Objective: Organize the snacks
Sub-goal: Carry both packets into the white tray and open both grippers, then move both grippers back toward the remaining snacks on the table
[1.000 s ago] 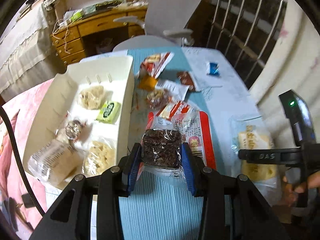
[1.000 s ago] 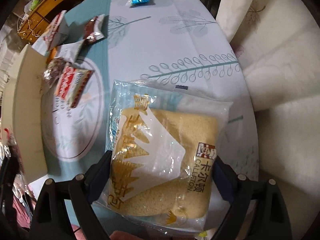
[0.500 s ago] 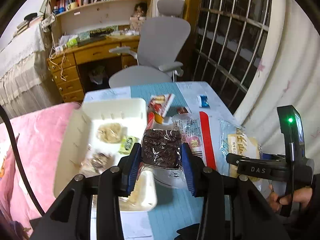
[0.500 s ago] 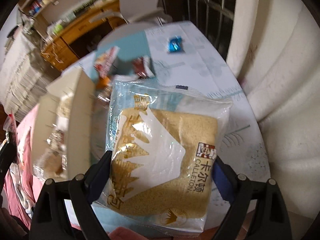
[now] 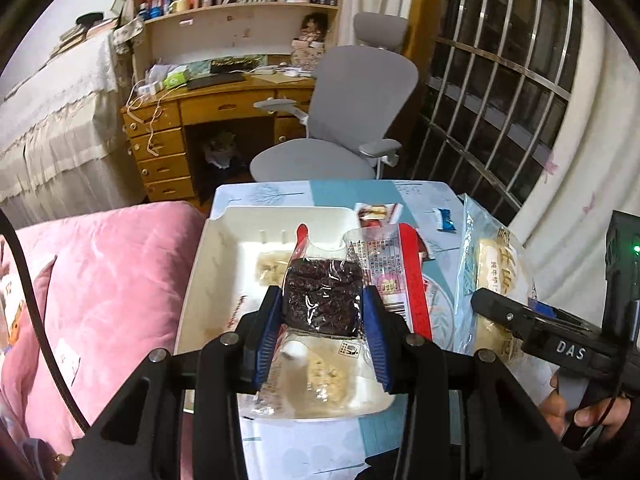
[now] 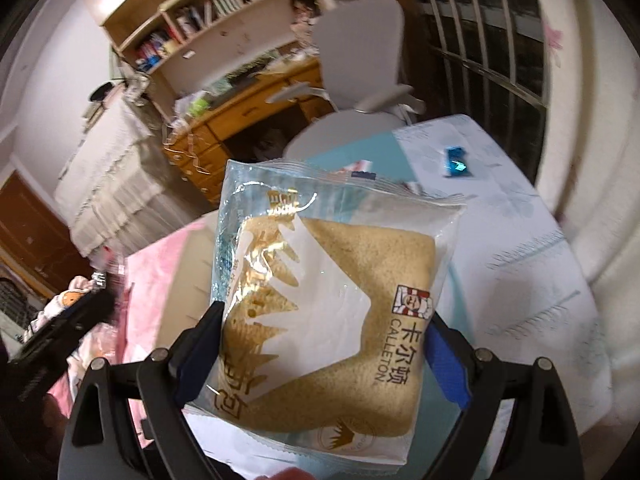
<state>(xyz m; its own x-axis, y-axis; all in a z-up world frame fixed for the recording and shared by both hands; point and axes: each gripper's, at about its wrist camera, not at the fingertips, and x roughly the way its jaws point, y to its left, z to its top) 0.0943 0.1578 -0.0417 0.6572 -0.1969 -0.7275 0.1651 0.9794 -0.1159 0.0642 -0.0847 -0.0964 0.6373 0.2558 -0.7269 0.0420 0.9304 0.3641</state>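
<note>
My left gripper (image 5: 322, 312) is shut on a dark brown snack bar in a clear and red wrapper (image 5: 322, 300) and holds it in the air above the white foam tray (image 5: 208, 264). The tray holds several wrapped snacks, mostly hidden behind the bar. My right gripper (image 6: 322, 344) is shut on a packaged sponge cake (image 6: 332, 292) and holds it up above the table; the cake also shows in the left wrist view (image 5: 496, 280), right of the tray.
A small blue candy (image 5: 445, 219) and a red and white packet (image 5: 374, 214) lie on the patterned tablecloth (image 5: 416, 196) beyond the tray. A pink quilt (image 5: 92, 280) lies left of the table. A grey office chair (image 5: 340, 120) and a wooden desk stand behind.
Both grippers have risen from the table with their snacks. The left one has moved left, so the bar now hangs over the tray. The right wrist view has tilted up toward the room.
</note>
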